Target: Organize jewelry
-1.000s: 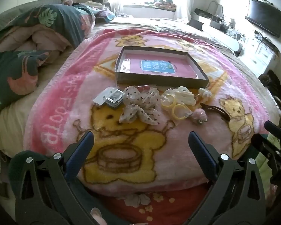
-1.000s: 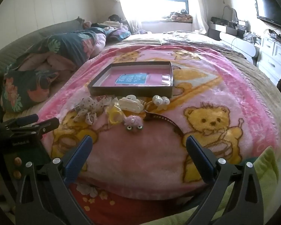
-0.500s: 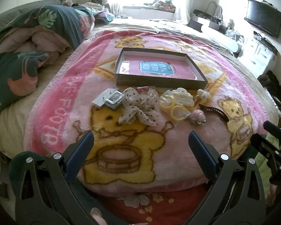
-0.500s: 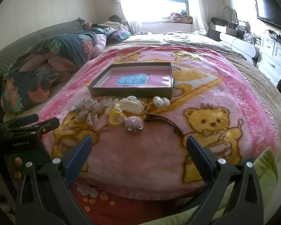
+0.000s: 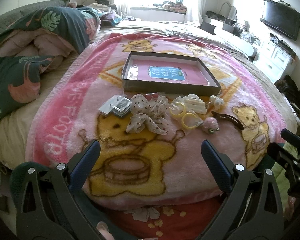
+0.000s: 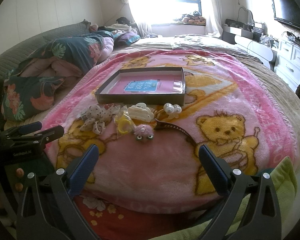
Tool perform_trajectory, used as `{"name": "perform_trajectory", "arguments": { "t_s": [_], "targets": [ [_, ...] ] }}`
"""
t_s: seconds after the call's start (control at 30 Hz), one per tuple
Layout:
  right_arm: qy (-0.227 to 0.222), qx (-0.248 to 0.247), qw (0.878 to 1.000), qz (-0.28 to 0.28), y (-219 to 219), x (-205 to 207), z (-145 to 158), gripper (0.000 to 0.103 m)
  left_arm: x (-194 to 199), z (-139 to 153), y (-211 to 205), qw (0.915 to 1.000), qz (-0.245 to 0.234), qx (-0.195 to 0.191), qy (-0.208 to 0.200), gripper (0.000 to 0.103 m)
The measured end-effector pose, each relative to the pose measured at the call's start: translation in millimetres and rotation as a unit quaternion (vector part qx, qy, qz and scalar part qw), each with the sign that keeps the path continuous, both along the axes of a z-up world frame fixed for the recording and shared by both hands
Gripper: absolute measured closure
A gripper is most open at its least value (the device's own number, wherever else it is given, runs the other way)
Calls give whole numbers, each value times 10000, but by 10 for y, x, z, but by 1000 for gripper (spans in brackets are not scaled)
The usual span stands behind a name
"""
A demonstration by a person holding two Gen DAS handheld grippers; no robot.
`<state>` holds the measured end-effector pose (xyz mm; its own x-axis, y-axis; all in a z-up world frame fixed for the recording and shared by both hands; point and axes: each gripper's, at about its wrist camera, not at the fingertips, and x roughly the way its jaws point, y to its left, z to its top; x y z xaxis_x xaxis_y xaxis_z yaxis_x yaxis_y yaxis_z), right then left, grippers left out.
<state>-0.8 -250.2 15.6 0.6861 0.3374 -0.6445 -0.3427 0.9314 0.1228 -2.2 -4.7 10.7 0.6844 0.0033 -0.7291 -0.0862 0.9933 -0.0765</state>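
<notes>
Several hair accessories (image 5: 170,114) (bow, yellow rings, claw clip) lie bunched before shallow box (image 5: 171,88). Left gripper (image 5: 150,150), right gripper (image 6: 149,155): fingers spread wide, empty.

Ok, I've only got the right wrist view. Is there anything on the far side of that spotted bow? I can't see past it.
Observer: Yes. The left wrist view shows small clear plastic cases lying just left of the spotted bow.
Operator: And how many yellow rings are there?
Observer: Two yellow rings, side by side, between the bow and the white claw clip.
Operator: Is the left gripper free?
Observer: The left gripper is open, with nothing between its fingers, and it sits short of the pile.
</notes>
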Motion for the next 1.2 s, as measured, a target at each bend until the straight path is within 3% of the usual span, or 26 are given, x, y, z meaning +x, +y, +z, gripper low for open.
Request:
{"name": "perform_trajectory", "arguments": {
  "t_s": [1.2],
  "targets": [
    [-22,-54,9999,111,80,7,55,4,11,93,-28,10000,40,-20,-4,8]
  ]
}}
